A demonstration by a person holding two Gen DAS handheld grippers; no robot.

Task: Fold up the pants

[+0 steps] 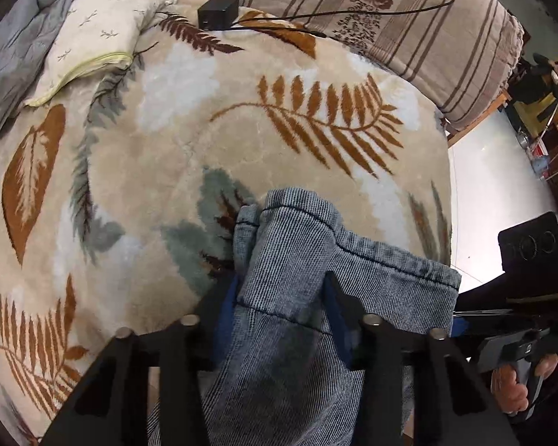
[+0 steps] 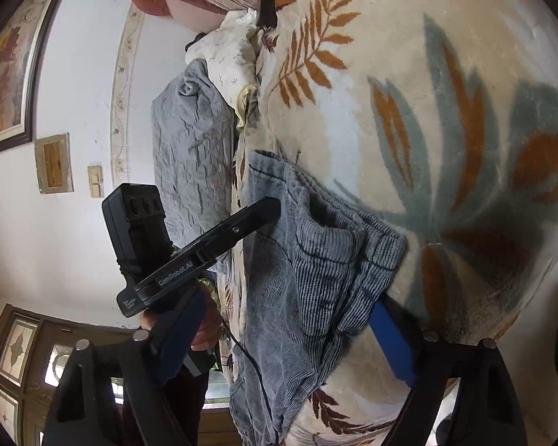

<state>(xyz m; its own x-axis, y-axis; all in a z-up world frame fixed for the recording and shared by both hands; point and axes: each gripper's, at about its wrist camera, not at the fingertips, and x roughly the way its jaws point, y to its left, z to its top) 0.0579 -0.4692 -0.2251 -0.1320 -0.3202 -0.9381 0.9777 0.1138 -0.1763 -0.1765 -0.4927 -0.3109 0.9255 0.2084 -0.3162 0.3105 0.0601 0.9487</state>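
Blue-grey corduroy pants (image 1: 297, 297) are gripped between left gripper (image 1: 281, 297) jaws; right gripper (image 2: 279, 334) jaws (partly hidden) apparently likewise.

White lettering "GenRobot.AI" showing along side of black left gripper (image 2: 275, 210) body, seen in right wrist view. Second small white label sitting near rear end of same body, too small to be read. Left wrist view showing small round emblem on right gripper's handle, blurred, unreadable. No other legible text, numbers or signs appearing in either view.
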